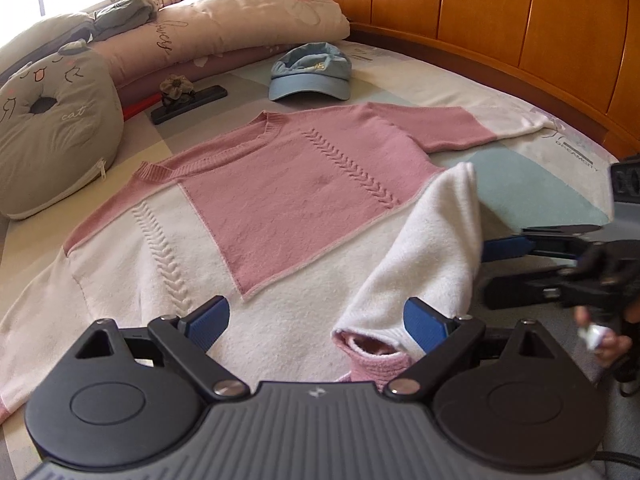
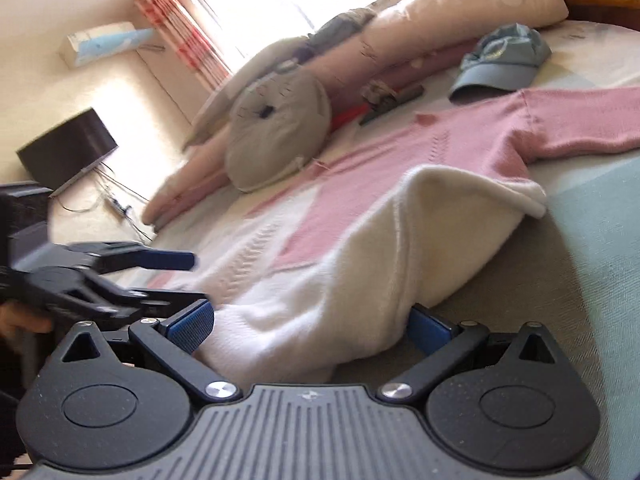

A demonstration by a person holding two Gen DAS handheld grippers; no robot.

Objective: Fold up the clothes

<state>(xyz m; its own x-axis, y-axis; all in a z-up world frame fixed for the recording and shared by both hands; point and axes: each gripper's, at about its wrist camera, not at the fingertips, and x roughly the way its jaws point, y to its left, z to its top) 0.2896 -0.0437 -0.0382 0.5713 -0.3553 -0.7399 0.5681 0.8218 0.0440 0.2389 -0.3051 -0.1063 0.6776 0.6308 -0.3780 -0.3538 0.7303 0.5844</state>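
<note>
A pink and white knit sweater [image 1: 280, 200] lies flat, front up, on the bed, neckline towards the pillows. Along its right side a white fold [image 1: 432, 240] stands raised, ending in a pink ribbed edge [image 1: 376, 364]. My left gripper [image 1: 316, 324] is open low over the sweater's white bottom part, its right pad beside that ribbed edge. The right gripper [image 1: 492, 270] is open just right of the fold. In the right wrist view the white fold [image 2: 360, 280] lies between the wide-open fingers of the right gripper [image 2: 310, 328], and the left gripper [image 2: 192, 278] hangs open at the left.
A blue cap [image 1: 308, 76] lies beyond the neckline. A grey cat cushion [image 1: 52, 128], rolled quilts [image 1: 240, 28] and a flat dark object with a fabric flower [image 1: 188, 98] line the far left. The wooden headboard [image 1: 520, 20] curves round the right. A hand [image 1: 600, 340] holds the right gripper.
</note>
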